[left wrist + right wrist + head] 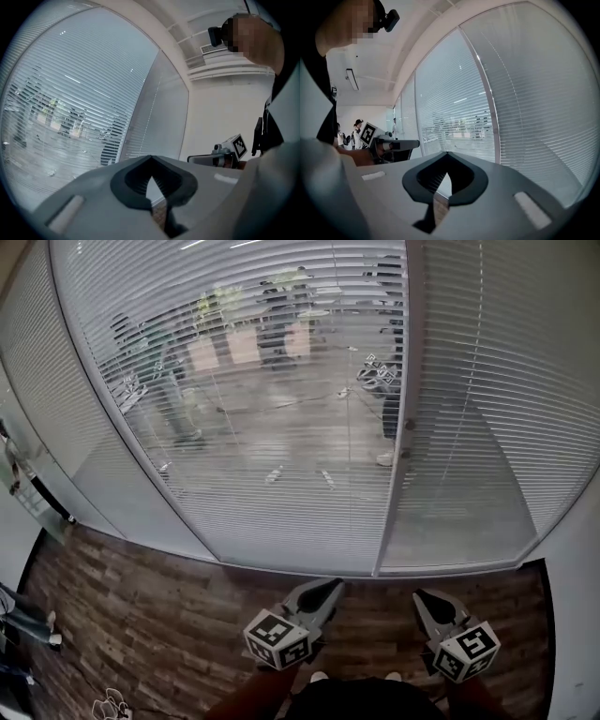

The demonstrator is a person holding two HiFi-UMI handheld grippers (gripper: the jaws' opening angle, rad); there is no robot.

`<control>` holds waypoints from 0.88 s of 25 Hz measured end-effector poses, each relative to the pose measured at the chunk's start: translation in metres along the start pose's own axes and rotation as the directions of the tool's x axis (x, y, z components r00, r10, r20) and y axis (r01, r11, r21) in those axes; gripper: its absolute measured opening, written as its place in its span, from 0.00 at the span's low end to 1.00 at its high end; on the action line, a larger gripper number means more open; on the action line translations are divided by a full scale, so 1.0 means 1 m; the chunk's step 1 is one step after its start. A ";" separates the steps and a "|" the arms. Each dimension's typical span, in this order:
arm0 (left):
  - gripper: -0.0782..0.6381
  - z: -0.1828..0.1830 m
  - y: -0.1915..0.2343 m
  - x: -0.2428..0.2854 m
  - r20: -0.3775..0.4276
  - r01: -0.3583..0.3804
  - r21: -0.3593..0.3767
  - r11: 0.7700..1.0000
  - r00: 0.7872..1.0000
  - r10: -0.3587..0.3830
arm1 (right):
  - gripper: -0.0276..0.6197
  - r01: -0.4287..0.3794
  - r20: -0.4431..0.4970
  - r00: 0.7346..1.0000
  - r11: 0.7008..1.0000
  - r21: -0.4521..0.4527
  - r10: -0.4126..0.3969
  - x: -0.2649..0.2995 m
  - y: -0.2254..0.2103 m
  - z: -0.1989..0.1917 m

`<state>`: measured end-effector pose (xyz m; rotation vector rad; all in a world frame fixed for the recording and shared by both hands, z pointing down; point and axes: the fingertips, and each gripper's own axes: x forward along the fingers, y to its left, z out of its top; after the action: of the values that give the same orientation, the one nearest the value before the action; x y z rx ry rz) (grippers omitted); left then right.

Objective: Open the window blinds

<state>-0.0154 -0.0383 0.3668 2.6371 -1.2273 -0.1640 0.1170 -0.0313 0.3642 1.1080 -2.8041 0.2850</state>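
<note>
- Ahead, across the glass wall, window blinds (281, 381) hang full-length: thin, pale horizontal slats. Centre pane's slats are tilted enough to see thru; right pane's seem nearly closed, tho fisheye blurs it.
- L gripper (323, 592) & R gripper (424, 601): jaws pressed together, nothing between. Both held low over wood-plank floor (141, 615), apart from blinds, prob. just carried.

The head view shows 3 window blinds (234, 381). 2 of them are to the left of the 1 white post (406, 409), and 1 is to its right. Below the post there are 2 grippers, the left gripper (331, 586) and the right gripper (420, 597). Each has 1 marker cube (277, 640), so 2 in all.
</note>
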 end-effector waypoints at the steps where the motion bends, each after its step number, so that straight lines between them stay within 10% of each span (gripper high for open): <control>1: 0.11 -0.003 -0.004 0.003 -0.007 0.001 0.000 1.000 1.000 -0.001 | 0.08 -0.002 -0.003 1.000 1.000 0.005 0.002 -0.002 -0.004 -0.002; 22: 0.11 0.002 -0.007 0.016 -0.029 -0.014 0.016 1.000 0.999 0.014 | 0.08 0.009 0.023 1.000 0.999 0.042 -0.010 -0.002 -0.022 -0.003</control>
<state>-0.0006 -0.0463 0.3627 2.6345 -1.2424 -0.1142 0.1341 -0.0448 0.3699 1.1399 -2.8248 0.3338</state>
